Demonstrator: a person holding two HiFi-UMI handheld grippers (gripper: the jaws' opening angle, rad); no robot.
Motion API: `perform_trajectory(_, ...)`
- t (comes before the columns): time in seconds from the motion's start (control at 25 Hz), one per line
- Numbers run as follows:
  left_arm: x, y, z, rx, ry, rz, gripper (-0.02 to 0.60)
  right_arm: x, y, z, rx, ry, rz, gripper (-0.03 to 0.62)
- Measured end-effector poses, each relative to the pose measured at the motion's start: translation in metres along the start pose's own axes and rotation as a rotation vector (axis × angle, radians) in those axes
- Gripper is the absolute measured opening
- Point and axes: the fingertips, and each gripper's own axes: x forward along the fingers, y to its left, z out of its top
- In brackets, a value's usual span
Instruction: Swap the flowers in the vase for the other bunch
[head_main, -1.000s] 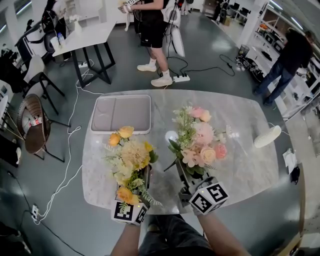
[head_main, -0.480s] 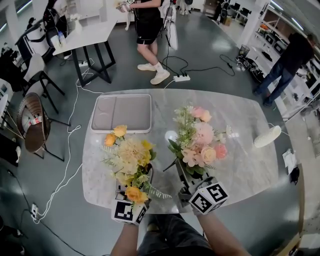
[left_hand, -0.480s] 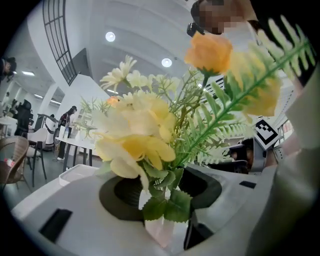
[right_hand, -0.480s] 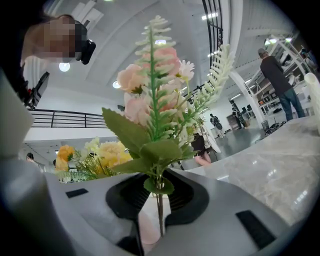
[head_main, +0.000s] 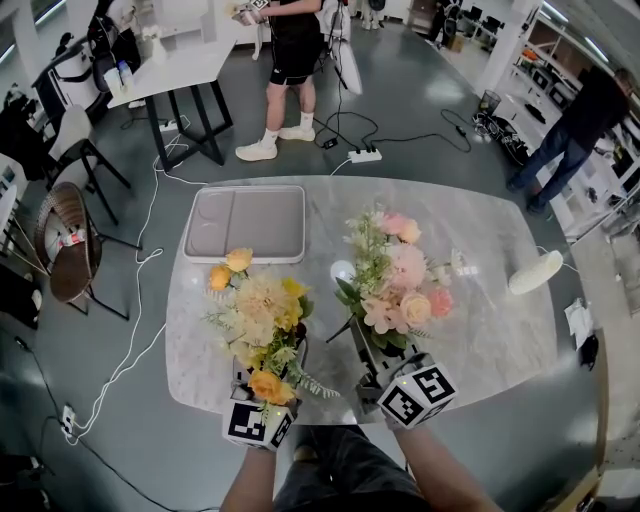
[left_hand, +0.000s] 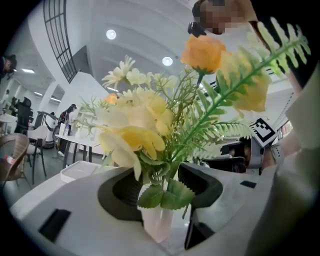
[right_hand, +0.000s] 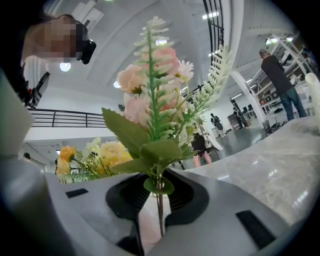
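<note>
Across the middle of the head view spreads a broad oval surface (head_main: 480, 330) of pale veined marble, with a grey rectangular plastic tray (head_main: 245, 225) at its upper left. Low and left of centre stands the yellow bunch (head_main: 258, 315) of cloth blooms and fern. Its stems go down into a small, pale pink translucent vase (left_hand: 157, 225) near the front edge. To its right the pink bunch (head_main: 400, 285) of peach and rose blooms rises from the right gripper (right_hand: 157, 195), whose jaws stay narrow on the thin green stem. The left gripper (left_hand: 159, 186) has its jaws wide, either side of the vase and clear of it — they have just been opening.

The step looks like letting the vase go. To do it well, I judge, the left gripper should draw straight back toward the bottom of the frame, kept level. That way neither jaw nudges the vase or snags the low fronds — top-heavy as it looks, it could tip.

Against a second ago, the yellow bunch has shifted slightly left. The pink bunch has not moved, and the standing person (head_main: 290, 50) at the top has stepped left.
</note>
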Motion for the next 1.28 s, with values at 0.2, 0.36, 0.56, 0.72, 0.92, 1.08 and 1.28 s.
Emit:
perform_trajectory(0.2, -0.003, -0.002, -0.002, -0.001, 0.014, 0.001, 0.215, -0.001, 0.002, 0.002, -0.002, 0.003, 0.001, 0.084)
perform_trajectory(0.36, -0.007, -0.005, -0.009, -0.006, 0.035, 0.0, 0.215, -0.001, 0.004, 0.003, -0.007, 0.007, 0.008, 0.084)
perform_trajectory(0.56, -0.011, -0.009, -0.016, -0.015, 0.062, -0.005, 0.215, -0.001, 0.005, 0.004, -0.005, 0.011, 0.01, 0.084)
perform_trajectory(0.72, -0.017, -0.01, -0.025, -0.025, 0.073, -0.002, 0.215, -0.001, 0.007, 0.002, -0.007, 0.011, 0.011, 0.084)
perform_trajectory(0.92, -0.022, -0.012, -0.034, -0.03, 0.102, -0.008, 0.215, -0.002, 0.007, 0.001, -0.007, 0.016, 0.006, 0.084)
perform_trajectory(1.08, -0.025, -0.014, -0.035, -0.045, 0.134, -0.006, 0.214, -0.003, 0.005, 0.004, -0.001, 0.023, -0.004, 0.084)
perform_trajectory(1.28, -0.035, -0.014, -0.037, -0.058, 0.14, -0.003, 0.213, -0.003, 0.009, 0.005, 0.002, 0.019, -0.001, 0.084)
